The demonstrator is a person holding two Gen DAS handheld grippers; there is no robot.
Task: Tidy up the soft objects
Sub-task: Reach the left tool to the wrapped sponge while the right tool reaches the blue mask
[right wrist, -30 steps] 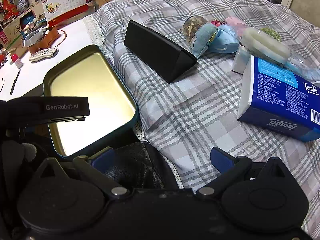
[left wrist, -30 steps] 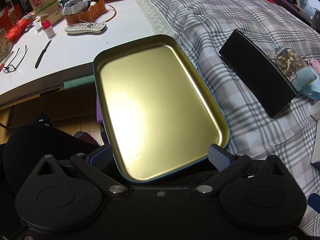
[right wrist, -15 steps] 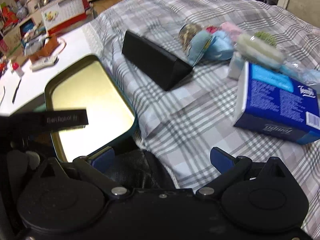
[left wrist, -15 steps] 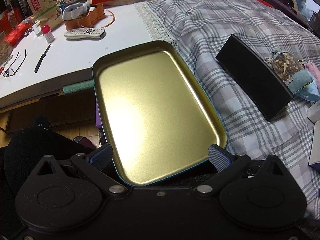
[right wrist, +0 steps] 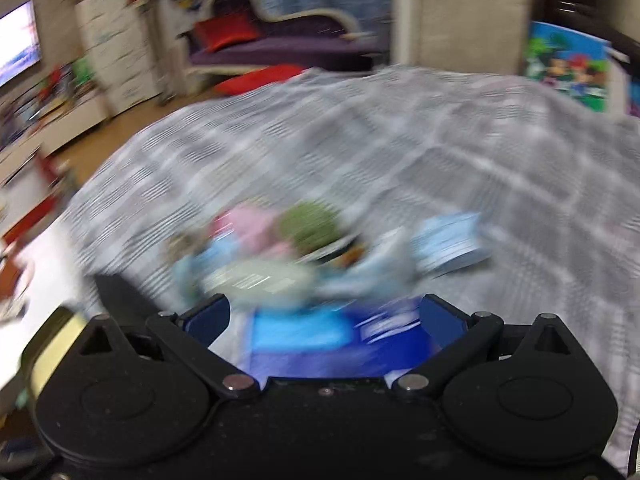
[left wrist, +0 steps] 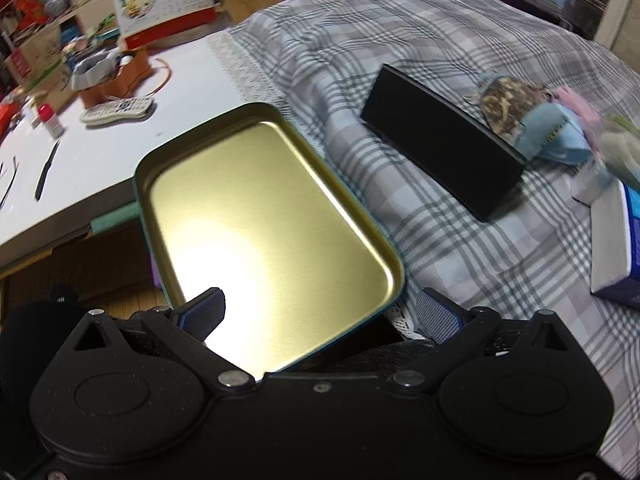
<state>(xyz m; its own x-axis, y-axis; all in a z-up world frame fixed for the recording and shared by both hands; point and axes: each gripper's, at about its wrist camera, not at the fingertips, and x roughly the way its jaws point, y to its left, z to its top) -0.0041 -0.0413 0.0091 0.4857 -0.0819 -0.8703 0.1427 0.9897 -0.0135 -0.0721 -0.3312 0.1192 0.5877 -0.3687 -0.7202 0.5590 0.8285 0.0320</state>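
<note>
The right gripper (right wrist: 324, 316) is spread wide with nothing between its 2 fingers, hanging just above the blue tissue pack (right wrist: 332, 340), whose far end sits in the gap, and the heap of soft objects (right wrist: 280, 248) lies just beyond on the plaid bedcover (right wrist: 400, 152). The left gripper (left wrist: 320, 312) is likewise spread and empty, poised over the near end of the gold tray (left wrist: 256, 216), which rests half on the bedcover edge and half over the gap beside the white table (left wrist: 120, 148). The main risk, as I judge it, comes from speed: the right view is heavily smeared, so a closing pinch could land on the stiff tissue pack instead of a pouch, or snag 2 bundled items at once and drag the heap. The tray looks poorly supported, so a nudge from the left fingers or a dropped item could tip it off the edge. The black case (left wrist: 440, 144) lies between tray and heap, in the carry path. Writing: the desk calendar (left wrist: 164, 4) shows a date grid too small to read, and the print on the tissue pack and the pale wrapped item is blurred beyond reading.
</note>
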